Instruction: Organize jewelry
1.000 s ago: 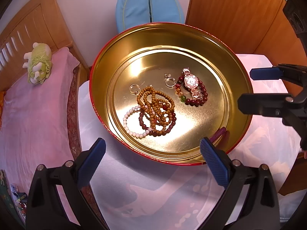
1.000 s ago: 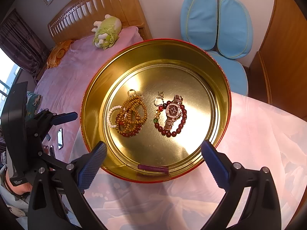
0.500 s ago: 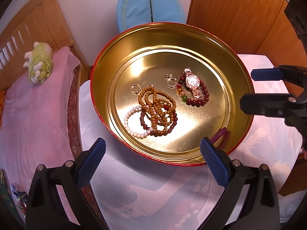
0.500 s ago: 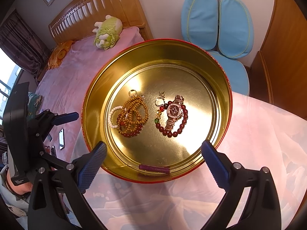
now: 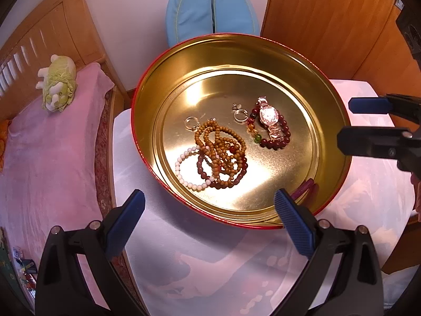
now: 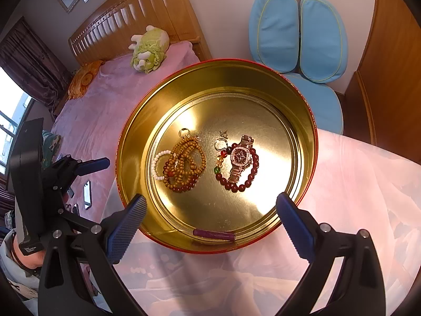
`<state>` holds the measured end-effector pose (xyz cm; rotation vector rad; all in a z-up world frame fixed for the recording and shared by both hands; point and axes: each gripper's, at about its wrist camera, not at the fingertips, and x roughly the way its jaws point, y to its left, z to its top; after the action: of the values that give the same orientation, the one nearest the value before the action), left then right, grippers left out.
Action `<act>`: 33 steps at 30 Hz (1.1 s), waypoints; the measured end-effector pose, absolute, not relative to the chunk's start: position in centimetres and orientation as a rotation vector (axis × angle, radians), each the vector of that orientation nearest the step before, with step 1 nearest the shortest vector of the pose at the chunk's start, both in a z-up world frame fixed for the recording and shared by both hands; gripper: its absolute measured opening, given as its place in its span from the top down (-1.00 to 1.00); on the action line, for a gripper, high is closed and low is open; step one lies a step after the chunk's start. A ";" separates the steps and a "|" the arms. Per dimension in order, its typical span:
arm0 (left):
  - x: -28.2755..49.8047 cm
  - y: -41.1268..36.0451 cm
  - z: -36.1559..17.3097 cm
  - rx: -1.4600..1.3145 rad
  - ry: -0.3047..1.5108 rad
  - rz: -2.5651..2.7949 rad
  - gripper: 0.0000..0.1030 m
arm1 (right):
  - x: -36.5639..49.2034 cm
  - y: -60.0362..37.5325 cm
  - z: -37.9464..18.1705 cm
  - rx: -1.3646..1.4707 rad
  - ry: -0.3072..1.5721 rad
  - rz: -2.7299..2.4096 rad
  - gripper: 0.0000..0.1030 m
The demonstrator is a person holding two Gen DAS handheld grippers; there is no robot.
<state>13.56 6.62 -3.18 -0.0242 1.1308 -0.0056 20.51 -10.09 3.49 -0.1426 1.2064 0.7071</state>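
A round gold tin with a red rim (image 5: 147, 142) (image 6: 123, 158) sits on a white cloth. Inside lie a heap of brown, dark red and white bead bracelets (image 5: 218, 155) (image 6: 181, 163), a rose-gold watch (image 5: 269, 118) (image 6: 240, 158) on a dark red bead bracelet, two rings and a purple stick (image 5: 302, 188) (image 6: 213, 235) at the near wall. My left gripper (image 5: 209, 210) is open and empty at the tin's near edge. My right gripper (image 6: 210, 210) is open and empty too, and shows at the right of the left view (image 5: 368, 121).
The table's white cloth (image 5: 210, 263) ends left at a bed with a pink cover (image 5: 47, 158) and a green plush toy (image 5: 56, 84). A blue chair (image 6: 297, 36) stands behind the tin. Wooden cabinets (image 5: 329, 21) stand at the right.
Both grippers have drifted slightly; the tin sits a little to the right in the left view. Nothing was taken hold of or let go.
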 end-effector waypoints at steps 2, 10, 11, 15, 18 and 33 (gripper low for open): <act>13.6 6.6 -3.2 -0.025 1.132 -0.003 -0.86 | 20.5 -10.1 3.5 -0.140 1.209 0.707 -0.92; 13.7 6.4 -3.3 -0.026 1.135 0.000 -0.86 | 20.5 -10.1 3.4 -0.139 1.209 0.710 -0.92; 13.7 6.5 -3.3 -0.035 1.135 0.001 -0.86 | 20.5 -10.1 3.4 -0.138 1.209 0.710 -0.92; 13.8 6.9 -3.2 -0.061 1.129 0.029 -0.86 | 20.5 -10.0 3.5 -0.137 1.209 0.711 -0.92; 13.8 7.1 -3.2 -0.050 1.127 0.052 -0.86 | 20.5 -10.0 3.6 -0.137 1.207 0.715 -0.92; 13.3 7.3 -2.2 -0.130 1.059 0.014 -0.86 | 20.6 -10.1 3.5 -0.135 1.207 0.716 -0.92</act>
<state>13.28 7.28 -2.18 -0.1302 1.0586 0.0136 20.60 -10.10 3.54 -0.1346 1.2067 0.7155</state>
